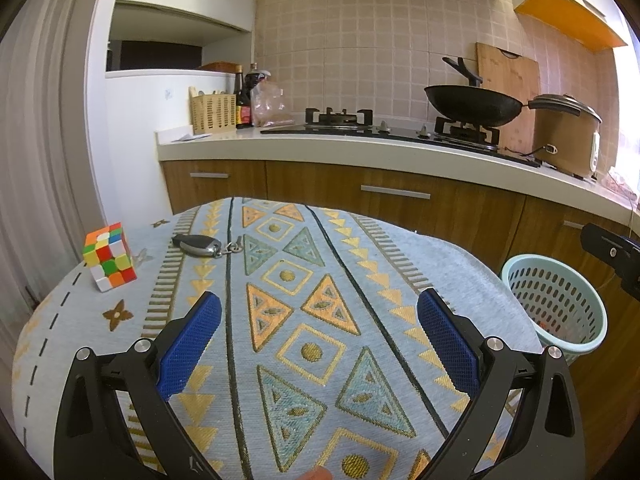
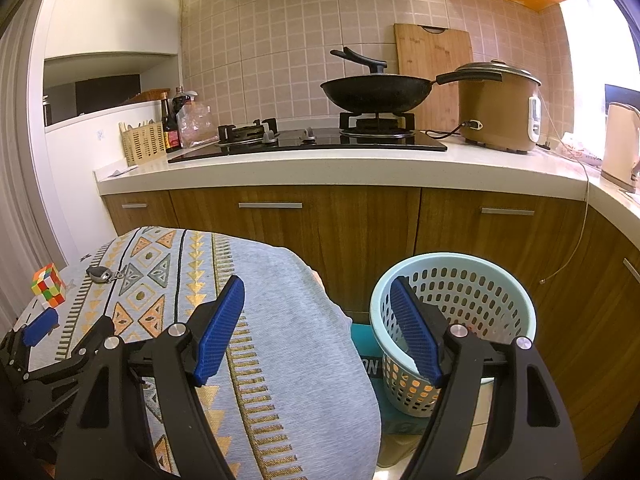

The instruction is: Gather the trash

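Observation:
A light blue perforated trash basket (image 2: 480, 280) stands on the floor right of the table; it also shows in the left wrist view (image 1: 556, 304), with something small and orange inside. My left gripper (image 1: 318, 312) is open and empty over the patterned tablecloth (image 1: 304, 320). My right gripper (image 2: 318, 300) is open and empty at the table's right edge, its right finger (image 2: 416, 336) in front of the basket. No trash shows on the table.
A Rubik's cube (image 1: 109, 256) and a car key (image 1: 198, 245) lie at the table's far left. Behind stands a kitchen counter (image 2: 320, 168) with a gas hob, a black wok (image 2: 376, 90), a rice cooker (image 2: 498, 108) and wooden cabinets below.

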A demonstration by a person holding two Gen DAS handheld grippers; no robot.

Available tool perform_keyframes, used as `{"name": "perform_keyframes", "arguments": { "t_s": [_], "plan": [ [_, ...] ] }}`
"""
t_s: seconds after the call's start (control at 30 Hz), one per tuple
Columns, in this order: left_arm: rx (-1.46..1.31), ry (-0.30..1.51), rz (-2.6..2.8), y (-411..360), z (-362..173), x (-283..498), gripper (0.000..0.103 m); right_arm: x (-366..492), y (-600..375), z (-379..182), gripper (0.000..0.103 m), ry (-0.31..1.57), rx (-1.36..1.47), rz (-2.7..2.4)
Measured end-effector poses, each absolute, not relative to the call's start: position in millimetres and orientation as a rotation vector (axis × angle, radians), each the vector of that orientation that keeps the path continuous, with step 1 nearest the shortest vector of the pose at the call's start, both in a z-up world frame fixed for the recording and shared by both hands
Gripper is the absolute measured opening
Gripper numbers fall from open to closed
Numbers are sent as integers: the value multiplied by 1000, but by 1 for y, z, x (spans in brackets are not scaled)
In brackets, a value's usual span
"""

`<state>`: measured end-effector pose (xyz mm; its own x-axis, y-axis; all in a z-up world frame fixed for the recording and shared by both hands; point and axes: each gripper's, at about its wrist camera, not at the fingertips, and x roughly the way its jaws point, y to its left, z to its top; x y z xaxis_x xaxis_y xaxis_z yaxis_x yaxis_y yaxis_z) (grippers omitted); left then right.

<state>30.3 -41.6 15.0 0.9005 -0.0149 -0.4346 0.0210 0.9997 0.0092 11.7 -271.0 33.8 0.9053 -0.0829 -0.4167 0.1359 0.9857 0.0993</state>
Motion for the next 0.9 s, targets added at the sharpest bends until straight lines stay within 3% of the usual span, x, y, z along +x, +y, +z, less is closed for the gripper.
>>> {"name": "perform_keyframes", "arguments": {
  "t_s": [0.9],
  "plan": [
    [48,451,-1,-48,14,29,95,13,-262,38,74,420,113,-115]
  ]
}}
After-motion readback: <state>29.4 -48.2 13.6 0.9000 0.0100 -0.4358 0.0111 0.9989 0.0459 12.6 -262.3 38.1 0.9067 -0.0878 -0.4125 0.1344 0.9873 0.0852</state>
